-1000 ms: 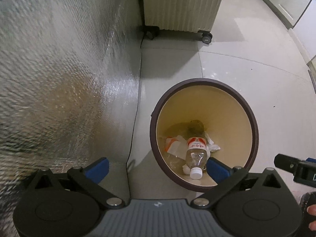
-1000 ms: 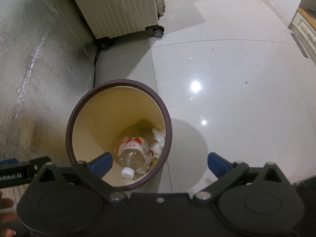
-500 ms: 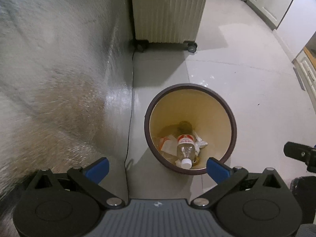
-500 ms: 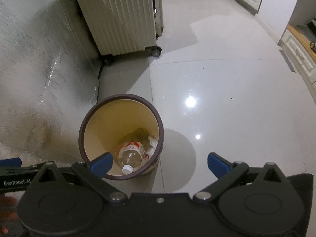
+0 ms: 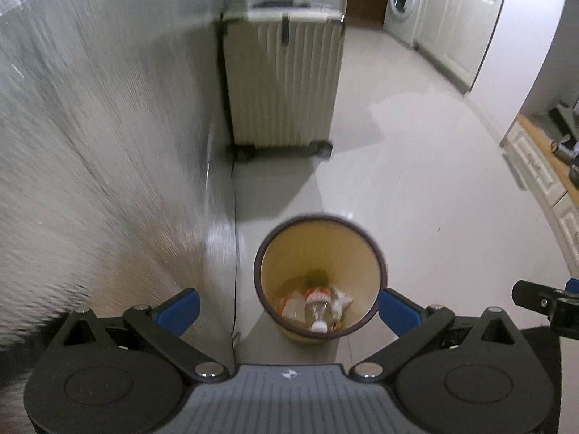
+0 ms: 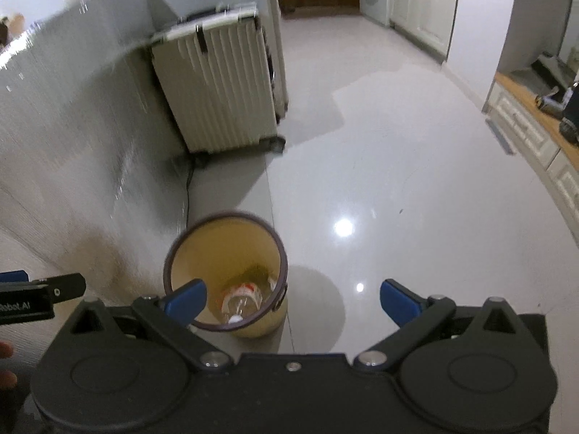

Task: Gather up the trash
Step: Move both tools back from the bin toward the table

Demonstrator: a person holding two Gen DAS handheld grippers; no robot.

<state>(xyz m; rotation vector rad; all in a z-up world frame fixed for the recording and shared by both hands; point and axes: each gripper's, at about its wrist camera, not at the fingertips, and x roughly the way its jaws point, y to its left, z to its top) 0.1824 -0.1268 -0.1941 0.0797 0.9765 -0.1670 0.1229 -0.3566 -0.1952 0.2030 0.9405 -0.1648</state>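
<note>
A round bin with a brown rim (image 5: 320, 218) and cream inside stands on the pale floor; it also shows in the right wrist view (image 6: 226, 215). Inside lie a clear plastic bottle (image 5: 316, 305) with a red label and white cap, also in the right wrist view (image 6: 239, 302), and crumpled white paper (image 5: 340, 298). My left gripper (image 5: 287, 311) is open and empty, high above the bin. My right gripper (image 6: 293, 298) is open and empty, above and right of the bin.
A cream ribbed suitcase (image 5: 284, 83) on wheels stands behind the bin. A silvery foil-covered wall (image 5: 90, 144) runs along the left. A black cable (image 5: 235, 253) lies along its foot. White cabinets (image 5: 542, 177) and a washing machine (image 5: 401, 0) stand far right.
Both grippers have risen and pulled back from the bin, which now looks much smaller and lower in both views. Both stay open and empty.
</note>
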